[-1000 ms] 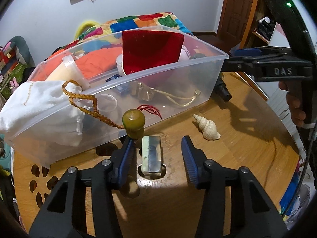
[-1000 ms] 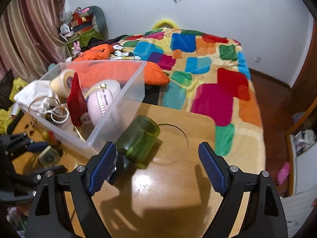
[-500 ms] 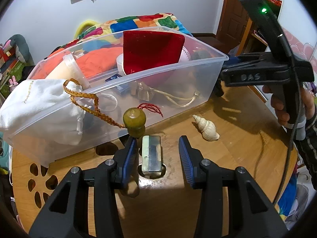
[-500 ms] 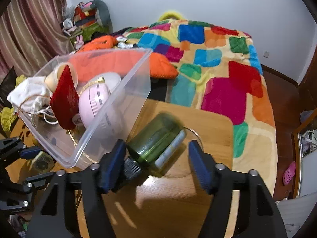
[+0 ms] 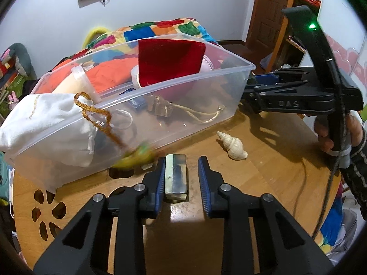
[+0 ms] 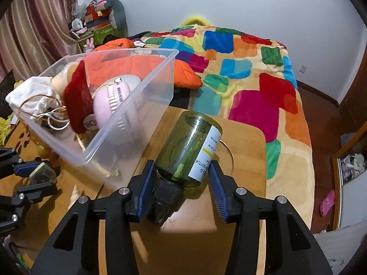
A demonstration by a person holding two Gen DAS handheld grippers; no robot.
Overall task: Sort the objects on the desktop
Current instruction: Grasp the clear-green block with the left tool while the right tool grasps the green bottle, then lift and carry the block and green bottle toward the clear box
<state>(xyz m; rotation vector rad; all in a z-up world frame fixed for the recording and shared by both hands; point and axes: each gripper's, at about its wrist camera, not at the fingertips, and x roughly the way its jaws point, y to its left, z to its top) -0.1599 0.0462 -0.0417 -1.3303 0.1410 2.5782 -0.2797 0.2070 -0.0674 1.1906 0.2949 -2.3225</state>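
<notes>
A small rectangular block (image 5: 176,176), pale green and dark, stands on the wooden table (image 5: 263,183) between the jaws of my left gripper (image 5: 181,163). Those jaws are closing: the left pad touches the block and a gap remains at the right pad. A green bottle (image 6: 188,146) with a black cap and white label lies tilted, cap toward the camera. My right gripper (image 6: 181,167) is closing on it, and both pads meet its sides. A clear plastic bin (image 5: 229,87) sits just behind. A blurred olive bead (image 5: 137,155) swings on a braided cord.
A pale seashell (image 5: 232,146) lies on the table right of the block. The bin holds a red pouch (image 5: 169,66), a pink device (image 6: 114,100) and a white drawstring bag (image 5: 45,119). A bed with a patchwork blanket (image 6: 240,68) lies beyond the table. A hand (image 5: 325,135) holds the right gripper.
The left jaws narrowed around the block, and the bead swung left and blurred. The right jaws narrowed a lot; the bottle tipped from leaning at the left finger to lying between both pads.
</notes>
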